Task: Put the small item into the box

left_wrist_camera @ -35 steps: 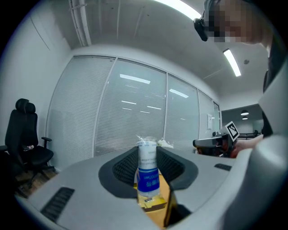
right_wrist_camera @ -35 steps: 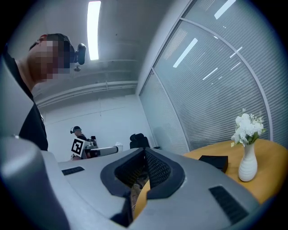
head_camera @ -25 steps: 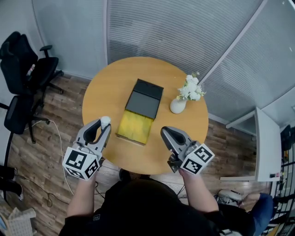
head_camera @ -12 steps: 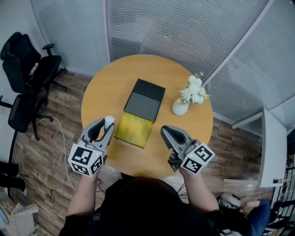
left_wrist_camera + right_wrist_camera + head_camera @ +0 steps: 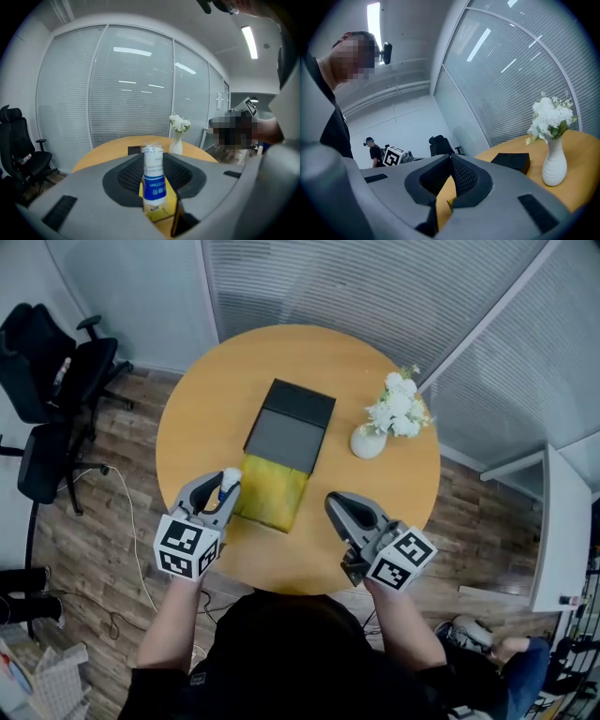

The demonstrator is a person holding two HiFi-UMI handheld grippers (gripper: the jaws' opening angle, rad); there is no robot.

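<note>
The small item is a white bottle (image 5: 231,476) with a blue label (image 5: 154,185). It stands upright between the jaws of my left gripper (image 5: 228,483), which is shut on it. The box (image 5: 272,493) lies open on the round table, with a yellow lining in its near half and a black half (image 5: 289,427) behind. The bottle hangs just off the yellow half's left near corner. My right gripper (image 5: 336,506) hovers over the table to the right of the box, shut, with nothing in it (image 5: 450,160).
A white vase of white flowers (image 5: 371,438) stands right of the box. The wooden table (image 5: 197,409) is round, and its near edge lies under both grippers. Black office chairs (image 5: 47,381) stand on the floor at the left.
My left gripper has carried the bottle rightward and forward, from the table's left edge up to the yellow half of the box. The right gripper has barely moved.
</note>
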